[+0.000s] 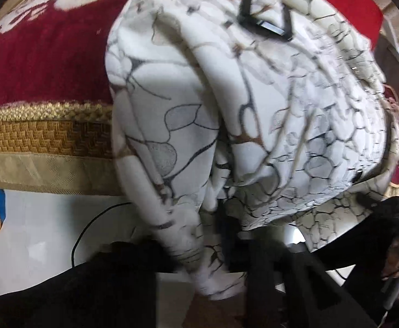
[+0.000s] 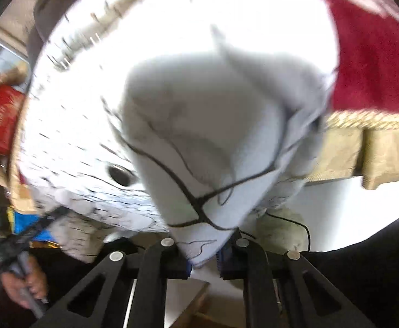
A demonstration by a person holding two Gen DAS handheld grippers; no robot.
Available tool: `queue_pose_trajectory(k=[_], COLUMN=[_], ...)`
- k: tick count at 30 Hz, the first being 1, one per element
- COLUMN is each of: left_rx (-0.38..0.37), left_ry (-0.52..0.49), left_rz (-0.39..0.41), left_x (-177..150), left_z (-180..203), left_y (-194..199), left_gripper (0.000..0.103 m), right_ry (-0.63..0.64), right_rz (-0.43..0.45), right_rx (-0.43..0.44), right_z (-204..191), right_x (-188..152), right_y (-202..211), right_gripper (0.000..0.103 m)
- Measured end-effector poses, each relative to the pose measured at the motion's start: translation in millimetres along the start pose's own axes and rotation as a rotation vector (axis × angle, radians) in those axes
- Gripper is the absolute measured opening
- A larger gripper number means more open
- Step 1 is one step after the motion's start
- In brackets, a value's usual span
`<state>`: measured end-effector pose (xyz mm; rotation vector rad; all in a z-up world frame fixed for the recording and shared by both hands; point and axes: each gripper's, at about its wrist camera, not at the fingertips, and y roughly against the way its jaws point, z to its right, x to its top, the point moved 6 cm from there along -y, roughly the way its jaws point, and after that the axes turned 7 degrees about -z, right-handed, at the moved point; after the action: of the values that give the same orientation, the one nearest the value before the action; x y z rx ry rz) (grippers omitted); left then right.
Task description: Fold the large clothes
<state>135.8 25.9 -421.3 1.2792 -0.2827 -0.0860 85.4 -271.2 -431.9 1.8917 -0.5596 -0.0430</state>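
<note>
A large white garment with a dark crackle print lies partly on the bed and hangs over its front edge. It carries a black buckle. In the left wrist view a fold of it drapes down over my left gripper, whose jaws are mostly hidden by the cloth. In the right wrist view my right gripper is shut on a pointed corner of the garment, which rises straight up from between the fingers. The picture is blurred.
The bed has a dark red plush blanket with a gold woven border. Below it is a white surface with a thin black cable. A red box sits at the left. The person's hand holds the other gripper's handle.
</note>
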Motion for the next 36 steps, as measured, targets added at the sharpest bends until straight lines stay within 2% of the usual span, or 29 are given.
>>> queue_pose_trajectory(k=[1, 2, 5, 7, 8, 9, 10, 11, 13, 15, 17, 18, 19, 20, 21, 22, 23, 24, 25, 28, 31, 33, 34, 35, 36], left_rx=[0.023, 0.053, 0.078, 0.082, 0.08, 0.07, 0.059, 0.047, 0.034, 0.026, 0.032, 0.038, 0.041, 0.044, 0.053, 0.069, 0.069, 0.052, 0.033, -0.041, -0.178, -0.307, -0.374, -0.402, -0.423], left_ry=[0.003, 0.001, -0.023, -0.018, -0.01, -0.004, -0.004, -0.005, -0.004, -0.013, -0.025, -0.024, -0.02, -0.016, -0.019, -0.029, -0.037, -0.043, -0.042, -0.027, -0.045, -0.052, -0.051, -0.049, -0.044], left_rz=[-0.008, -0.011, -0.023, -0.037, -0.043, -0.045, -0.041, -0.041, -0.057, -0.054, -0.053, -0.055, -0.062, -0.08, -0.085, -0.083, -0.079, -0.075, -0.078, -0.066, -0.045, 0.0, 0.033, 0.054, 0.066], left_x=[-5, -4, -2, -2, -1, -1, -1, -1, 2, 3, 3, 4, 5, 4, 0, 0, 0, 0, 0, -4, -9, -12, -12, -12, -11], left_z=[-3, -3, 1, 1, 0, -1, -1, -1, -4, -4, -5, -5, -5, -1, 4, 4, 8, 9, 10, 19, 31, 40, 43, 42, 42], left_y=[-6, -9, -17, -23, -25, -27, -29, -30, -33, -34, -36, -38, -40, -42, -42, -44, -46, -45, -43, -37, -14, 12, 28, 36, 43], left_gripper=[0.07, 0.077, 0.077, 0.077, 0.077, 0.077, 0.066, 0.044, 0.027, 0.024, 0.025, 0.027, 0.041, 0.061, 0.065, 0.064, 0.053, 0.036, 0.011, 0.008, 0.007, 0.006, 0.006, 0.006, 0.006], right_ry=[-0.009, -0.027, -0.098, -0.102, -0.104, -0.111, -0.109, -0.092, -0.049, 0.001, 0.016, 0.018, 0.013, 0.0, -0.004, -0.004, -0.015, -0.035, -0.039, -0.002, 0.036, 0.056, 0.063, 0.073, 0.085], right_rz=[0.005, 0.004, -0.028, -0.029, -0.017, 0.011, 0.024, 0.022, 0.026, 0.017, -0.008, -0.013, -0.018, -0.022, -0.026, -0.03, -0.03, -0.029, -0.024, 0.02, 0.079, 0.117, 0.129, 0.13, 0.11], right_rx=[0.004, 0.007, 0.04, 0.027, 0.021, 0.029, 0.039, 0.042, -0.014, -0.13, -0.192, -0.193, -0.18, -0.155, -0.154, -0.14, -0.103, -0.064, -0.04, 0.05, 0.195, 0.281, 0.31, 0.318, 0.288], right_z=[-3, 1, 21, 22, 22, 22, 17, 13, 5, -1, 0, 2, 4, 8, 11, 14, 14, 16, 15, 6, -12, -20, -23, -25, -31], right_x=[0, 1, 4, 7, 7, 7, 7, 7, 7, 7, 7, 8, 9, 9, 9, 10, 10, 9, 8, 9, 9, 12, 18, 22, 28], right_y=[6, 6, 0, -1, -1, 3, 6, 7, 1, -13, -30, -38, -42, -46, -46, -46, -43, -38, -33, -6, 32, 58, 67, 76, 78], right_gripper=[0.013, 0.013, 0.02, 0.046, 0.078, 0.084, 0.083, 0.084, 0.084, 0.084, 0.084, 0.084, 0.083, 0.074, 0.047, 0.031, 0.022, 0.015, 0.013, 0.01, 0.01, 0.01, 0.009, 0.009, 0.009])
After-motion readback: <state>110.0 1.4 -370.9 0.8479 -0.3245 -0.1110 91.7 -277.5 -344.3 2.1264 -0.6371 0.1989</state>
